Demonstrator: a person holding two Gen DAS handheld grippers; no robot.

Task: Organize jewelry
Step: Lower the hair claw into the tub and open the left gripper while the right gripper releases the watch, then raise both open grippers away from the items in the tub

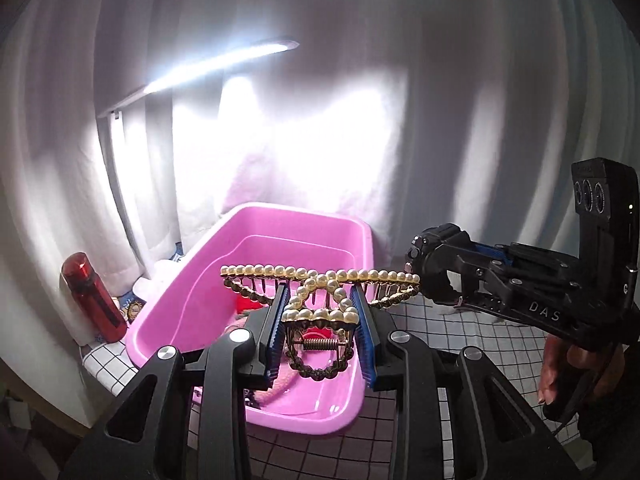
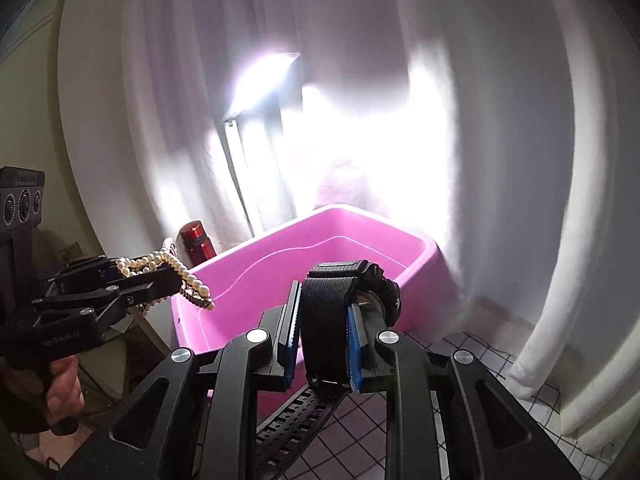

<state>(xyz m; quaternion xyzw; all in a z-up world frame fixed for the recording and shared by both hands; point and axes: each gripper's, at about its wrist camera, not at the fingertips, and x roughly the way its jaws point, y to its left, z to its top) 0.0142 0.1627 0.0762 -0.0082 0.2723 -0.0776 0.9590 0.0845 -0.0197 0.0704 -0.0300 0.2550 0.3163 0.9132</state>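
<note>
My left gripper (image 1: pixel 320 300) is shut on a gold hair claw clip set with pearls (image 1: pixel 320 280), held above the near end of the pink plastic tub (image 1: pixel 352 232). The clip also shows in the right wrist view (image 2: pixel 188 276), in the left gripper (image 2: pixel 160 280). My right gripper (image 2: pixel 324 308) is shut on a black wristwatch (image 2: pixel 326 316), its strap between the pads and its case (image 2: pixel 384 292) off to the right, over the tub's near rim (image 2: pixel 424 248). In the left wrist view the right gripper (image 1: pixel 460 280) holds the watch (image 1: pixel 432 256) right of the tub.
A red bottle (image 1: pixel 94 298) stands left of the tub against the white curtain (image 1: pixel 480 120). A lit lamp bar (image 1: pixel 220 64) hangs above. Red and pink items (image 1: pixel 248 304) lie in the tub. The table has a checked cloth (image 1: pixel 460 340).
</note>
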